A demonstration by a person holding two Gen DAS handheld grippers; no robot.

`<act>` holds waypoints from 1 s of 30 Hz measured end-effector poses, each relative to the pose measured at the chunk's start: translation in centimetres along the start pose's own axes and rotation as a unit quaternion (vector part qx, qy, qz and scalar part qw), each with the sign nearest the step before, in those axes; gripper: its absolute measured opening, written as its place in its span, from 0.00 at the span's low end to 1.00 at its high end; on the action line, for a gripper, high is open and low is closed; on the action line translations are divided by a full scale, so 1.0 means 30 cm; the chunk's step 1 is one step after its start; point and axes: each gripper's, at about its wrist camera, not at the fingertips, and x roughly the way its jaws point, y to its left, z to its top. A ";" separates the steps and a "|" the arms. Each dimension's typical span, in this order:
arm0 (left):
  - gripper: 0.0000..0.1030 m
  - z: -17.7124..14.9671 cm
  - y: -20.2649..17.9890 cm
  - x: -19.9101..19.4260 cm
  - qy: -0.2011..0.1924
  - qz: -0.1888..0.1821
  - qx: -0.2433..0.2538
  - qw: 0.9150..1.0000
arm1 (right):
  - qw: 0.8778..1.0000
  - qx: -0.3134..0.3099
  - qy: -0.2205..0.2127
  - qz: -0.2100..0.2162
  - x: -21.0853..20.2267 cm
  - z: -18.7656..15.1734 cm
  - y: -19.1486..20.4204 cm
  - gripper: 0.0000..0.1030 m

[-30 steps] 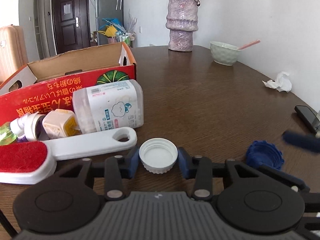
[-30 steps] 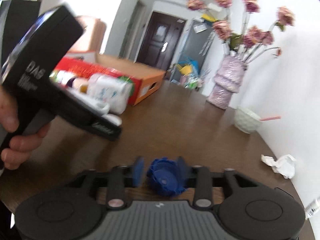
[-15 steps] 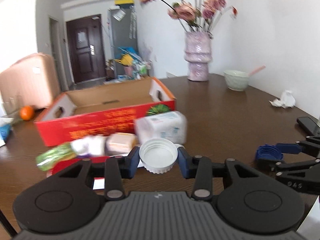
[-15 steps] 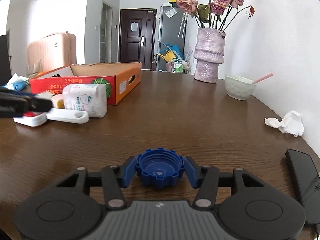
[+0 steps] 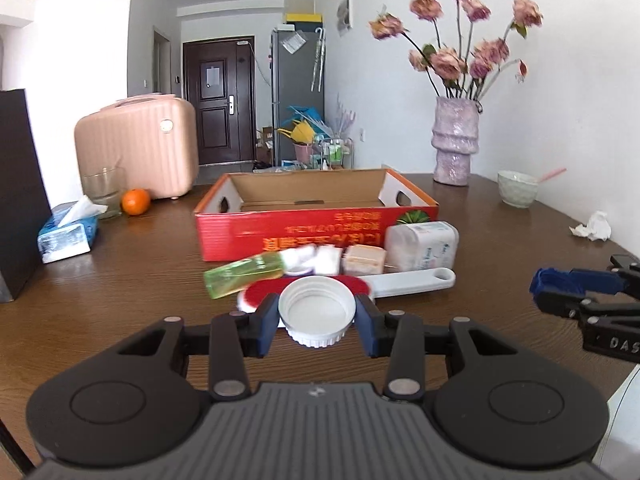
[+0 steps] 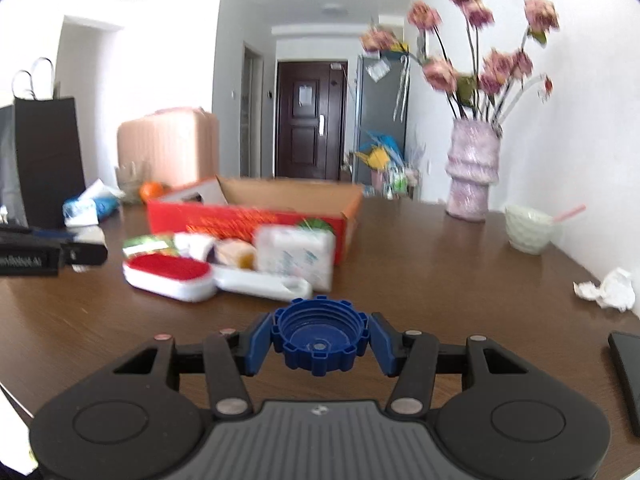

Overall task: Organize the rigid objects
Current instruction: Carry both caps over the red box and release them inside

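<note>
Left gripper (image 5: 317, 322) clamps white cap (image 5: 317, 312), open side up, above the wooden table (image 5: 140, 280). Right gripper (image 6: 319, 342) pinches blue cap (image 6: 319, 336) between its blue pads – also lifted. Beyond both: red cardboard box (image 5: 312, 232), open-topped; against its near wall a row – green bottle (image 5: 244, 274), white container (image 5: 422, 246), red-faced brush (image 6: 170, 274). Vase (image 5: 456, 146) and bowl (image 5: 517, 188) stand far right

Two wrist cameras, low over the brown wooden counter (image 5: 120, 280)

Each looks forward along its tool toward the far door; both share the open red cardboard box (image 5: 316, 232) (image 6: 244, 216), the left view from further left.
</note>
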 end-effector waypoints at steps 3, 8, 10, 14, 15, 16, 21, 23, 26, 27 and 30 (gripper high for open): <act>0.40 -0.014 0.054 -0.038 -0.013 -0.003 -0.003 1.000 | 1.000 -0.006 -0.026 -0.007 -0.046 0.020 0.066 0.50; 0.40 -0.020 0.130 -0.074 -0.023 -0.004 -0.021 1.000 | 0.999 -0.016 -0.038 -0.013 -0.067 0.051 0.144 0.50; 0.40 -0.009 0.148 -0.071 -0.033 -0.001 -0.024 0.999 | 0.999 -0.028 -0.039 -0.015 -0.060 0.069 0.164 0.50; 0.40 0.046 0.172 -0.043 -0.062 0.000 -0.018 0.998 | 0.998 -0.034 -0.045 -0.017 -0.021 0.123 0.165 0.50; 0.40 0.068 0.179 -0.030 -0.068 -0.004 -0.019 0.998 | 0.998 -0.032 -0.047 -0.016 -0.009 0.140 0.160 0.50; 0.40 0.092 0.187 -0.014 -0.072 -0.009 -0.019 0.997 | 0.998 -0.029 -0.050 -0.014 0.009 0.163 0.149 0.50; 0.40 0.236 0.230 0.114 -0.088 -0.017 -0.006 0.996 | 0.998 -0.021 -0.056 0.006 0.154 0.293 0.093 0.50; 0.40 0.307 0.248 0.188 -0.088 -0.021 -0.002 0.996 | 0.998 -0.015 -0.051 0.018 0.241 0.357 0.071 0.50; 0.40 0.416 0.263 0.331 -0.080 -0.021 0.014 0.996 | 0.999 -0.008 -0.043 0.030 0.412 0.452 0.035 0.50; 0.40 0.450 0.265 0.389 -0.074 -0.019 0.022 0.997 | 0.999 -0.006 -0.032 0.034 0.488 0.483 0.024 0.50; 0.40 0.531 0.276 0.592 -0.044 -0.008 0.043 0.998 | 0.999 0.018 0.020 0.033 0.720 0.554 -0.017 0.50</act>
